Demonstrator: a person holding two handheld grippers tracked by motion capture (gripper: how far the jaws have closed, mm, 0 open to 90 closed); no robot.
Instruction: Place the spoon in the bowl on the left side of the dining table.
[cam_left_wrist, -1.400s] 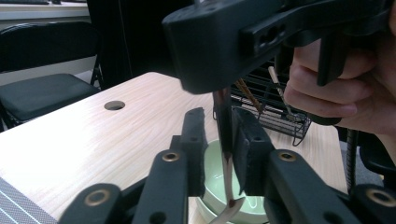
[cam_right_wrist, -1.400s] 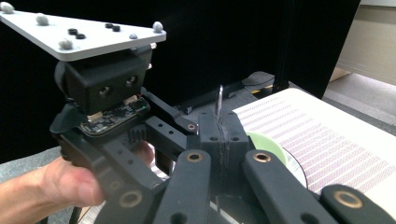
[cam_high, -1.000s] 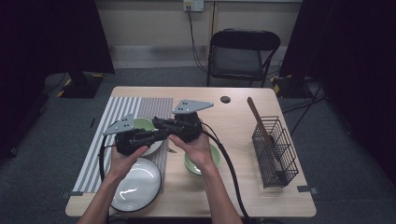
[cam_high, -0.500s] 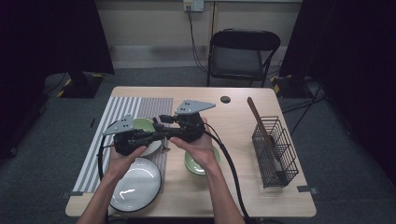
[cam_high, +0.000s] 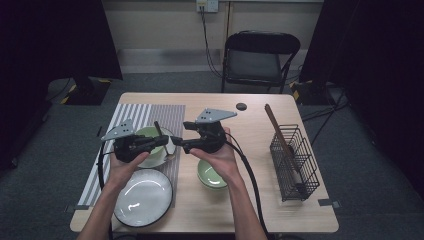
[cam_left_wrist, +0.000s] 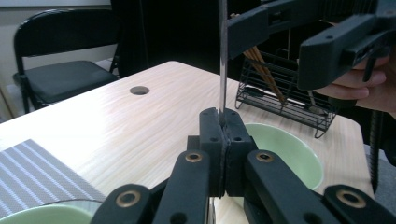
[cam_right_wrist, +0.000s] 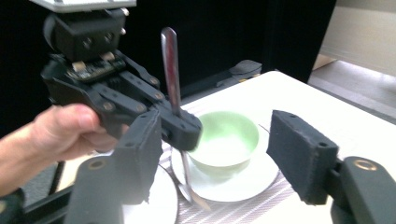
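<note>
Wooden table with a striped placemat on its left half. Black wire basket sits at the table's 3 o'clock edge, with a wooden-handled utensil leaning out of it toward 11 o'clock. White plate lies at 7 o'clock, partly on the placemat. Green bowl on a white saucer sits on the placemat just left of centre; a second green bowl stands on bare wood near centre, under the right hand.

Left gripper is held above the saucer bowl, pointing toward 3 o'clock. Its jaws are clamped tight on a metal spoon, gripped about mid-handle. The spoon stands upright, handle end at 12 o'clock, bowl end hanging down at 6 o'clock just beside the saucer; whether it touches the saucer is hard to tell. In the left gripper view the handle rises straight out of the closed pads.

Right gripper faces the left one, pointing toward 9 o'clock, just beside it. Its jaws are spread wide and hold nothing; in the right gripper view the pads stand on either side of the spoon and the left gripper's tips, not touching the handle.

Small dark round hole in the tabletop at 12 o'clock.
</note>
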